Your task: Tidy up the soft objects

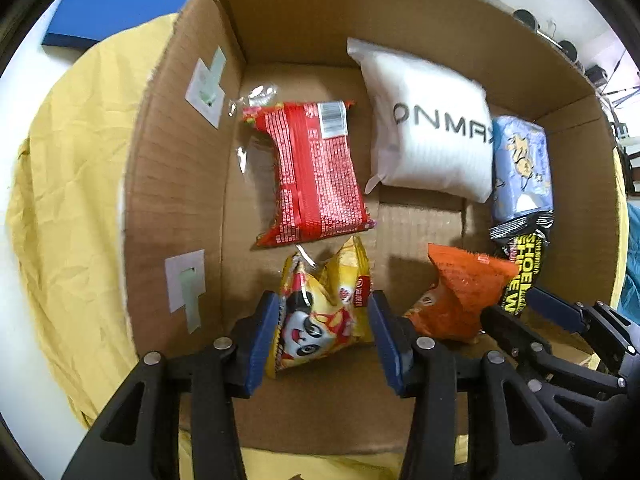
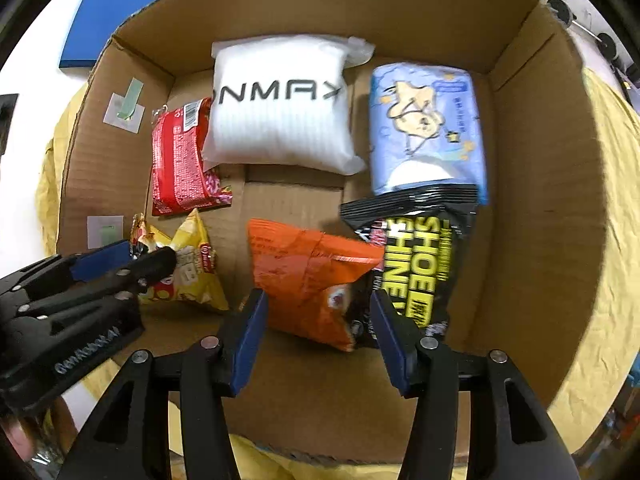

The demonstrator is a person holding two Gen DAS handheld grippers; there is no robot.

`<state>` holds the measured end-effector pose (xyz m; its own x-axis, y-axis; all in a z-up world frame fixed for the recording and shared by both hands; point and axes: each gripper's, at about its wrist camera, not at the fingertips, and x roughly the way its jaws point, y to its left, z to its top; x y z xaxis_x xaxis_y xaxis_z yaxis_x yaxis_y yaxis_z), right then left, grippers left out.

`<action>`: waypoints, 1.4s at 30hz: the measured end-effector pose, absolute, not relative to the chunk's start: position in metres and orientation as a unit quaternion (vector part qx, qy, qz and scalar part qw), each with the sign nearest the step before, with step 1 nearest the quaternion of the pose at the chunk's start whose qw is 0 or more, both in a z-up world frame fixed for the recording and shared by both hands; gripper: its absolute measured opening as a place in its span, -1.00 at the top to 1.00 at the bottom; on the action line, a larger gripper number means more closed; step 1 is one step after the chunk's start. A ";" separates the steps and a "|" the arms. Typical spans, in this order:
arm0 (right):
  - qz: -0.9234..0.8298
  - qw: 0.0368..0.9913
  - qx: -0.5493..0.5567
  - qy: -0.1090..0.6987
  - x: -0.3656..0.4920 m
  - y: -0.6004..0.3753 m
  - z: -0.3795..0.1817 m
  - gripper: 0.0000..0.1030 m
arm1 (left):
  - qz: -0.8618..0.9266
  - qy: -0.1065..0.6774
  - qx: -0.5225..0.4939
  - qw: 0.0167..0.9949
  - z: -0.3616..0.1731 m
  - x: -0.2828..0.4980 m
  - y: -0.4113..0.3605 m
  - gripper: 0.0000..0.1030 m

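A cardboard box (image 1: 172, 184) (image 2: 540, 200) holds several soft packs. My left gripper (image 1: 322, 336) is open around a yellow panda snack bag (image 1: 320, 316) on the box floor; the bag also shows in the right wrist view (image 2: 188, 268). My right gripper (image 2: 318, 336) is open around an orange snack bag (image 2: 308, 280), also seen in the left wrist view (image 1: 460, 296). Farther back lie a red noodle pack (image 1: 316, 172) (image 2: 180, 160), a white pillow pack (image 1: 428, 128) (image 2: 280, 104), a blue tissue pack (image 1: 520, 164) (image 2: 424, 124) and a black-yellow shoe-shine pack (image 1: 520, 276) (image 2: 420, 264).
The box stands on a yellow cloth (image 1: 68, 200) (image 2: 608, 240) over a white table. A blue board (image 1: 116, 0) (image 2: 108, 8) lies beyond the box's far left corner. White labels with green tape (image 1: 188, 292) stick to the left wall.
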<state>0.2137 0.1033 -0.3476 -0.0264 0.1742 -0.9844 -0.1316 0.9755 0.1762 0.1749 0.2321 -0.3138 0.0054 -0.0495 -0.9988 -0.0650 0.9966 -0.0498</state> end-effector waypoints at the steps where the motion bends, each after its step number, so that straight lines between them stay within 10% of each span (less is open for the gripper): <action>1: 0.107 0.700 0.014 0.705 0.213 0.101 -0.344 -0.10 | 0.006 0.702 -0.041 0.711 -0.308 0.174 0.233 0.01; 5: 0.099 0.709 0.010 0.698 0.208 0.094 -0.333 -0.33 | 0.010 0.683 -0.033 0.730 -0.295 0.167 0.231 -0.22; 8: 0.088 0.717 0.011 0.691 0.210 0.084 -0.322 -0.43 | 0.017 0.669 -0.023 0.742 -0.285 0.163 0.227 -0.81; 12: 0.072 0.726 0.007 0.684 0.211 0.067 -0.315 -0.74 | 0.024 0.660 -0.016 0.751 -0.278 0.162 0.224 -0.95; 16: 0.048 0.740 -0.004 0.671 0.209 0.053 -0.306 -1.00 | 0.024 0.651 -0.020 0.758 -0.271 0.164 0.235 -0.97; 42: 0.060 0.826 0.033 0.559 0.108 -0.011 -0.106 -1.00 | -0.002 0.518 -0.022 0.855 -0.070 0.065 0.194 -0.99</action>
